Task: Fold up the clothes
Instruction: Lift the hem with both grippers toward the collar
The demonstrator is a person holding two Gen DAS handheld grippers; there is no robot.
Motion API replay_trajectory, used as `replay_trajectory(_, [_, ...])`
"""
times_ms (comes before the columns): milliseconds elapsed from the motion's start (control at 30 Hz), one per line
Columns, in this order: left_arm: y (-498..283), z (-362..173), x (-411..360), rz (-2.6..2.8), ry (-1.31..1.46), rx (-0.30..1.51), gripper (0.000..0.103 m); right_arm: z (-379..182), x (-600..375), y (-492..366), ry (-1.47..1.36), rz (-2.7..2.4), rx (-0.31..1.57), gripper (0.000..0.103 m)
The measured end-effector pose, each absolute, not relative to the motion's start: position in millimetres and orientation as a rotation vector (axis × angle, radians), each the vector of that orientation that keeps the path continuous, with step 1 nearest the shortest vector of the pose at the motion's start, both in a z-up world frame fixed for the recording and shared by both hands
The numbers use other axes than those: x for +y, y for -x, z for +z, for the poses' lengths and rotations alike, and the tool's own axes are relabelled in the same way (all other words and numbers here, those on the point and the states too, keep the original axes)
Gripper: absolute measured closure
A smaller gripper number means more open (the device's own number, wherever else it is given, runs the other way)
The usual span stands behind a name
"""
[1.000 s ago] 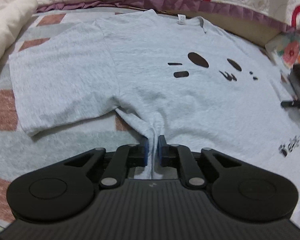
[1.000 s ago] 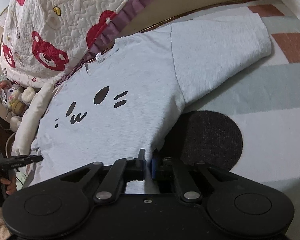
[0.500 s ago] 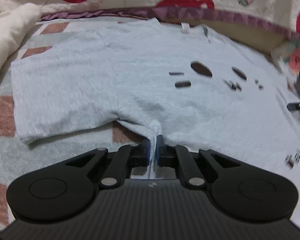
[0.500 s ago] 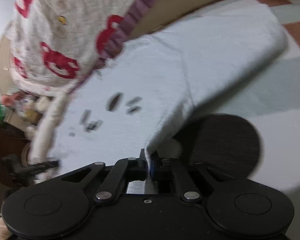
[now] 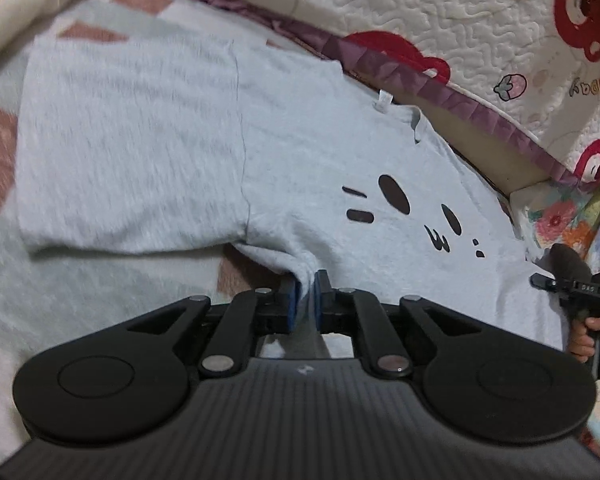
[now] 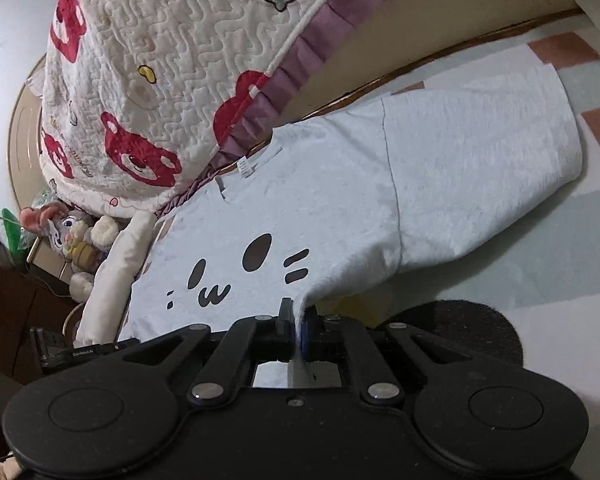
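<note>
The pale grey T-shirt (image 5: 308, 152) lies spread across the middle of both views on a checked blanket (image 5: 80, 264). The left gripper (image 5: 305, 296) has its jaws clamped on a pinch of shirt fabric at lower centre. The right gripper (image 6: 297, 326) likewise grips a fold of it, below the printed face (image 6: 244, 272).

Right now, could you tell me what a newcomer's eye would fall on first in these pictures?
The pale grey T-shirt spread flat on the bed, with a black cartoon face printed on its chest. Behind it hangs a white quilt with red bears. Each gripper, left and right, pinches the shirt's edge just below a sleeve.
</note>
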State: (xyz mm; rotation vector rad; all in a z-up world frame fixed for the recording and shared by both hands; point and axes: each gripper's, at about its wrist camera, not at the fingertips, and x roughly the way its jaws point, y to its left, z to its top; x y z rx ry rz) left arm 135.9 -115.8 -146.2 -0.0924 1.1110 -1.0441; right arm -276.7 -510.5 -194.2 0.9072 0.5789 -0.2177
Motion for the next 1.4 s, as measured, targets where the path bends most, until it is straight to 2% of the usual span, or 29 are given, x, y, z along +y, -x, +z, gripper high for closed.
replay_trajectory(33, [-135, -147, -117, -1.049, 0.069, 1.112, 0.088, -195, -511, 276, -0.910, -0.219, 0.579, 0.096])
replay_trajectory(67, [-133, -147, -119, -1.054, 0.045, 1.113, 0.076, -195, -511, 276, -0.912, -0.220, 0.580, 0.096])
replay_trajectory(167, [-130, -148, -122, -1.070, -0.019, 1.115, 0.073, -204, -513, 274, -0.929, -0.210, 0.616, 0.094])
replay_trajectory(200, [-130, -148, -123, -1.079, -0.016, 1.117, 0.069, -208, -513, 273, -0.935, -0.206, 0.631, 0.093])
replay_trajectory(233, [-131, -148, -124, -1.090, -0.010, 1.121, 0.060, -211, -513, 272, -0.941, -0.202, 0.646, 0.092])
replay_trajectory(300, [-133, -150, -126, -1.116, 0.016, 1.134, 0.056, -218, -514, 270, -0.953, -0.193, 0.675, 0.088])
replay_trajectory(367, [-138, -151, -126, -1.115, 0.044, 1.155, 0.062, -226, -515, 269, -0.965, -0.185, 0.705, 0.087])
replay_trajectory(400, [-140, -153, -125, -1.109, 0.071, 1.173, 0.070, -227, -515, 267, -0.969, -0.168, 0.709, 0.091])
replay_trajectory(433, [-141, -154, -124, -1.100, 0.094, 1.186, 0.096, -228, -514, 263, -0.970, -0.138, 0.701, 0.096])
replay_trajectory(567, [-140, -147, -121, -1.001, 0.148, 1.148, 0.097, -213, -511, 261, -0.944, -0.094, 0.652, 0.097])
replay_trajectory(900, [-130, -71, -67, -0.960, 0.342, 0.891, 0.103, -151, -508, 270, -0.834, -0.102, 0.501, 0.098])
replay_trajectory(1033, [-133, -67, -59, -0.972, 0.411, 0.917, 0.102, -126, -507, 274, -0.789, -0.105, 0.440, 0.098])
replay_trajectory(1133, [-125, -74, -69, -0.929, 0.202, 0.921, 0.097, -118, -507, 276, -0.771, -0.118, 0.423, 0.098])
replay_trajectory(1200, [-120, -81, -72, -0.938, 0.063, 0.933, 0.083, -121, -508, 277, -0.769, -0.134, 0.429, 0.098])
replay_trajectory(1233, [-119, -86, -72, -0.954, 0.006, 0.945, 0.065, -122, -509, 277, -0.768, -0.142, 0.433, 0.098])
replay_trajectory(1267, [-120, -93, -71, -0.971, -0.005, 0.969, 0.054, -123, -509, 278, -0.767, -0.150, 0.436, 0.098])
replay_trajectory(1400, [-128, -117, -75, -1.001, -0.045, 1.003, 0.054, -127, -511, 279, -0.764, -0.182, 0.450, 0.098])
